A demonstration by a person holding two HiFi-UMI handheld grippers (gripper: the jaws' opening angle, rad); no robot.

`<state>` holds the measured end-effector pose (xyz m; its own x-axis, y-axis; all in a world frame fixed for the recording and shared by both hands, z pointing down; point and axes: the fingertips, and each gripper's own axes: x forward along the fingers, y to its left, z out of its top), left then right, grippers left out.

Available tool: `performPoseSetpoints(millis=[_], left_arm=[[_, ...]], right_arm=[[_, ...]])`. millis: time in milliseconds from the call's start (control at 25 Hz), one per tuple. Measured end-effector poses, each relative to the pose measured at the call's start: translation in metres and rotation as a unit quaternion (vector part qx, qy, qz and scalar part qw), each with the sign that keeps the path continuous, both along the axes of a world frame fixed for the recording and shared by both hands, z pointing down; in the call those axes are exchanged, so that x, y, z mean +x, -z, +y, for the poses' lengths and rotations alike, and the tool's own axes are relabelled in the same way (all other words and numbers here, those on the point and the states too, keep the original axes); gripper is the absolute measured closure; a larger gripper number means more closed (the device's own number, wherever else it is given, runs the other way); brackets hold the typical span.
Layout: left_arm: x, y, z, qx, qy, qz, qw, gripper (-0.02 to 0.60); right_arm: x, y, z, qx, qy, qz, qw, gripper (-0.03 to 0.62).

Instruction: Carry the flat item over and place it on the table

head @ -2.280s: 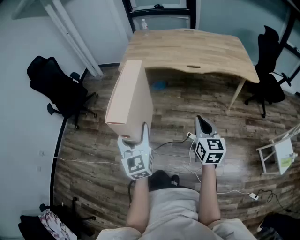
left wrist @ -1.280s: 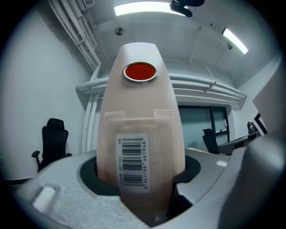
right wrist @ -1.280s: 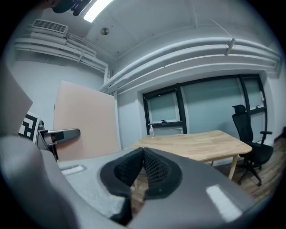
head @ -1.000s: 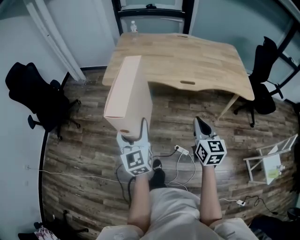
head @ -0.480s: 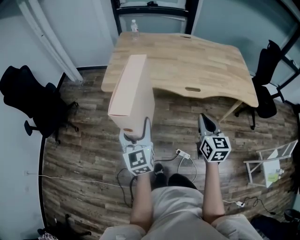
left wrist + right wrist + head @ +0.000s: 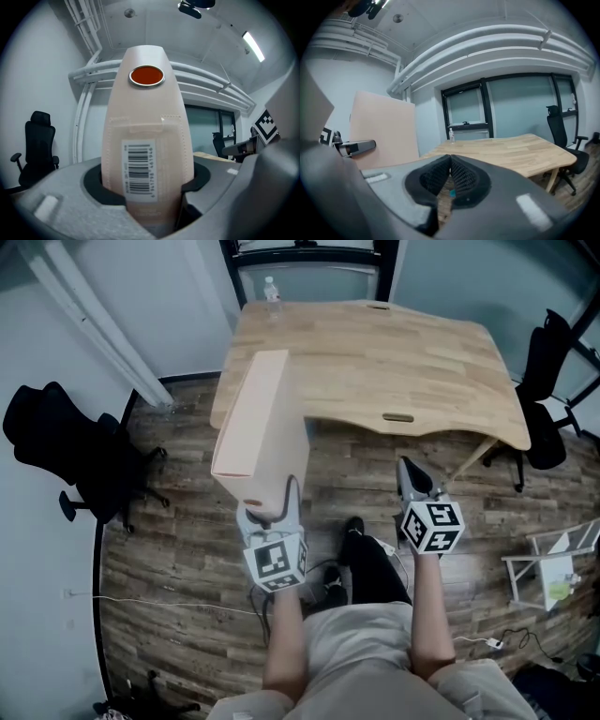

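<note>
Wood-plank flooring fills the head view, with the wooden table [image 6: 375, 352] ahead, bare but for a water bottle [image 6: 272, 289]. The left gripper [image 6: 269, 510] holds the flat pink box [image 6: 261, 423] on end in the air, not yet on the table. The right gripper [image 6: 412, 491] hangs free beside it.

In the left gripper view, the jaws are spread wide and clamped on the box's barcoded lower end.

In the right gripper view, the jaws are pressed together with nothing between them.

Gripped at one end only, the long box could pivot, slip, or clip the table edge.

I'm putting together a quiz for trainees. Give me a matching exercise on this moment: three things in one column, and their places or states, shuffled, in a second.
1. flat box
2. right hand-held gripper
3. water bottle

A. at the far edge of the table
B. jaws together, nothing between them
C. clamped in the left hand-held gripper

Pairs: 1-C, 2-B, 3-A
</note>
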<state>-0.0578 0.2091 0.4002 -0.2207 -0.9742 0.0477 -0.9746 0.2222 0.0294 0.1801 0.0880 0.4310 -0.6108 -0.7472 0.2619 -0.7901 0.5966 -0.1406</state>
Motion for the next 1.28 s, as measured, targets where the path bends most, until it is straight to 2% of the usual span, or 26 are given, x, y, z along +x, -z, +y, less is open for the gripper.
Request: performPoseSetpoints(millis=[320,920,1280], left_arm=[[-0.024,0.0,-0.042,0.0,0.015,-0.006,0.9999,0.293],[-0.055,0.023,-0.185,-0.014,-0.007,-0.035,0.9993,0.293],[-0.092,0.026,-0.242,-0.032,0.002,-0.044,0.9985,0.293]], right_arm=[[-0.023,-0.002,-0.047,0.004,0.008,-0.006,1.0,0.592],[-0.055,0.017,-0.188,-0.003,-0.012,-0.056,0.998,0.592],[-0.107,0.031,-0.264,0.002,0.026,-0.072,0.997,0.592]])
